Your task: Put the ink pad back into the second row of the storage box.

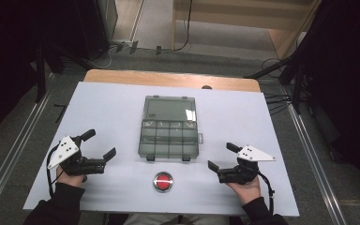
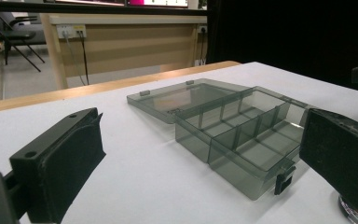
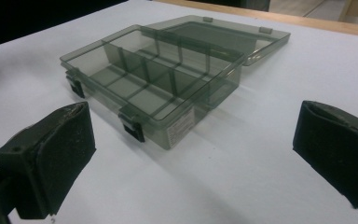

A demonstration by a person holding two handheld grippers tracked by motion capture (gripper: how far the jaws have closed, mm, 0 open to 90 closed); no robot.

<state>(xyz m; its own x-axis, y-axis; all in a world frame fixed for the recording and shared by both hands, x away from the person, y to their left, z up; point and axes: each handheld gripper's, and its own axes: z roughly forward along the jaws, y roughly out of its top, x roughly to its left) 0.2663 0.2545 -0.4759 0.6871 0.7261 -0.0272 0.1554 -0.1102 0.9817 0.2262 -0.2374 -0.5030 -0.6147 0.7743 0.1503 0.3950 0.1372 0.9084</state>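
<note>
Your grippers rest wide open on either side of an open box.

The smoky plastic box [image 1: 169, 133] sits mid-frame, lid laid flat behind it, compartments empty. A red button [image 1: 163, 181] lies just below it, between your left gripper [image 1: 100, 144] and right gripper [image 1: 221, 156].

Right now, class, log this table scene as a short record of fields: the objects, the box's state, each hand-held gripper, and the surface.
box: smoky grey clear plastic compartment box, mid-table
lid: open, laid back flat on the far side
compartments: all look empty
latches: two dark clips on the near wall, undone
button: round red button with silver rim, in front of the box
left hand-held gripper: jaws open, holding nothing, left of the box
right hand-held gripper: jaws open, holding nothing, right of the box
surface: white board on a wooden table
</note>
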